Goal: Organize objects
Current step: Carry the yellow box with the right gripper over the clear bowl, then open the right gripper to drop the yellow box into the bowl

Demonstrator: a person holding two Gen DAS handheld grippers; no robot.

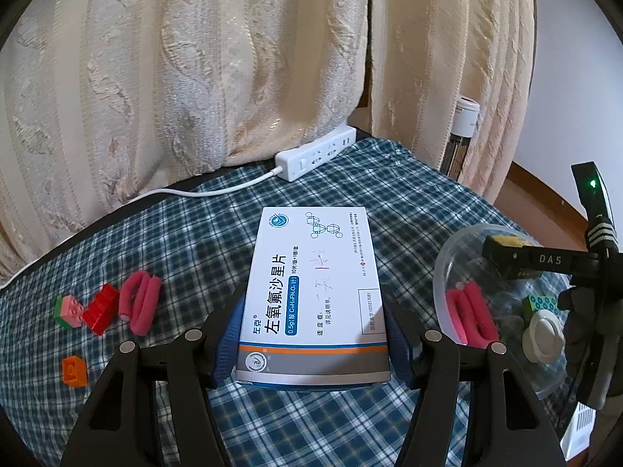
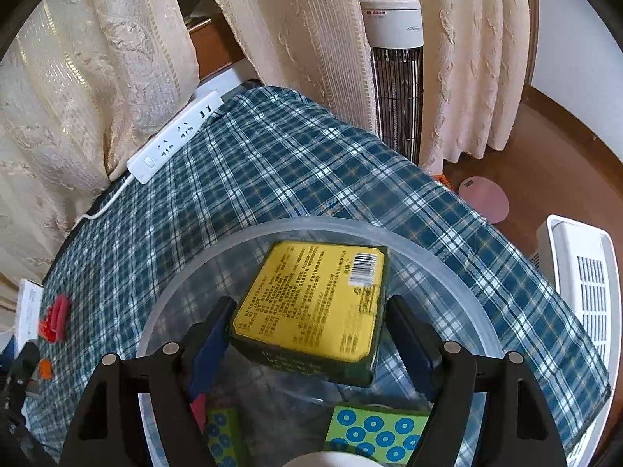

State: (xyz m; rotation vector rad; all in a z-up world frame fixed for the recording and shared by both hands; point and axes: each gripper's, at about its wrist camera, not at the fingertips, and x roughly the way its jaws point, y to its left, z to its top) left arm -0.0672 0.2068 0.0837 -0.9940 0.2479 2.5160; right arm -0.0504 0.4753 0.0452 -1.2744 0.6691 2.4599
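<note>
Left gripper (image 1: 313, 344) fingers clamp white med box (image 1: 313, 288) above plaid worktop (image 1: 194, 241). Right gripper (image 2: 311, 344) fingers part-open round yellow tin (image 2: 311, 305), contact unclear, over clear bowl (image 2: 459, 272). Beyond: red bricks (image 1: 100, 307), pink rollers (image 1: 138, 301), power strip (image 1: 315, 151), curtain (image 1: 187, 58).

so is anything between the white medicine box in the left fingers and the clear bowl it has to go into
Yes. The right gripper hangs over the clear plastic bowl, with a yellow and green box between its fingers. The white medicine box has only bare checked cloth up to the rim.
</note>
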